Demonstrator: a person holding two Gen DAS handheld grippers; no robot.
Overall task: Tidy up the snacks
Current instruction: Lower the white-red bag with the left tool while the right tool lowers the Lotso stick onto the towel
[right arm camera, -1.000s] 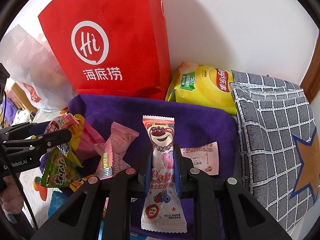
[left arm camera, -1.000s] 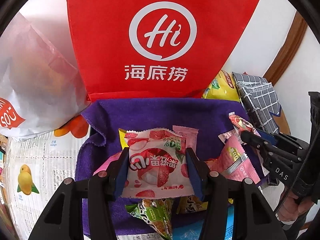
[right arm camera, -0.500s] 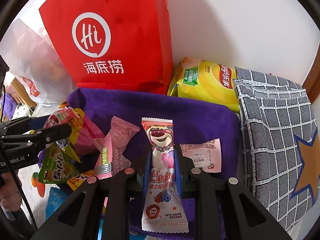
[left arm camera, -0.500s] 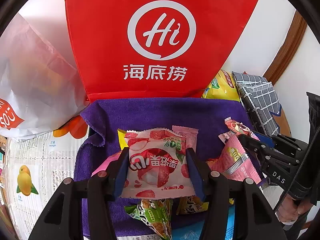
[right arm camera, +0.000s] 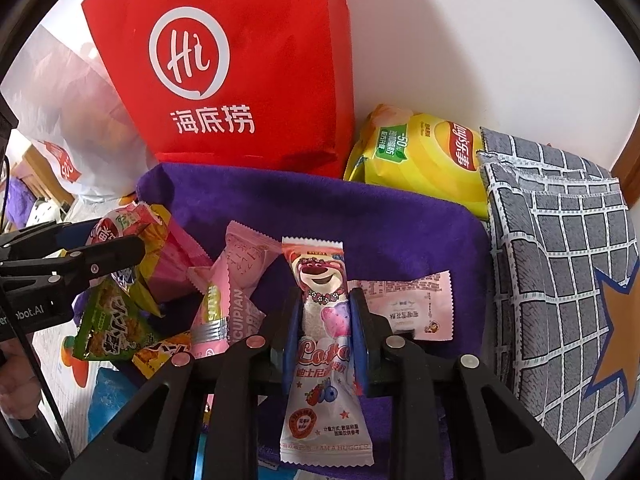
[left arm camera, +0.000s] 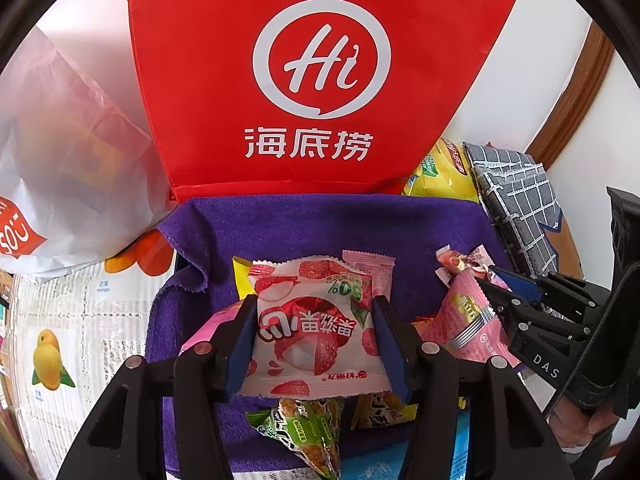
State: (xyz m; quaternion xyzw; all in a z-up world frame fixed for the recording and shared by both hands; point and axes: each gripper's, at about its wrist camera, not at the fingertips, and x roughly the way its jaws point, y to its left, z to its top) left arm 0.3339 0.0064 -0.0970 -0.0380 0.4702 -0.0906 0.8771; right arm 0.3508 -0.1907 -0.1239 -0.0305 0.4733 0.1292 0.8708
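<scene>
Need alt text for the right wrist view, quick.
The right gripper, jaws just opening, has a pink bear-print snack packet between its pads above a purple cloth; a red Hi bag stands behind.

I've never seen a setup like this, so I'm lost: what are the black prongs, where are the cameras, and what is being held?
No machine here: a person holds a two-finger tool in each hand, each carrying a forward-looking camera. The left tool grips a lychee candy packet. The right tool has a pink bear snack stick between its fingers, which have just been opening. Loose snacks lie on a purple towel, with a red bag and a yellow chip bag behind.
</scene>
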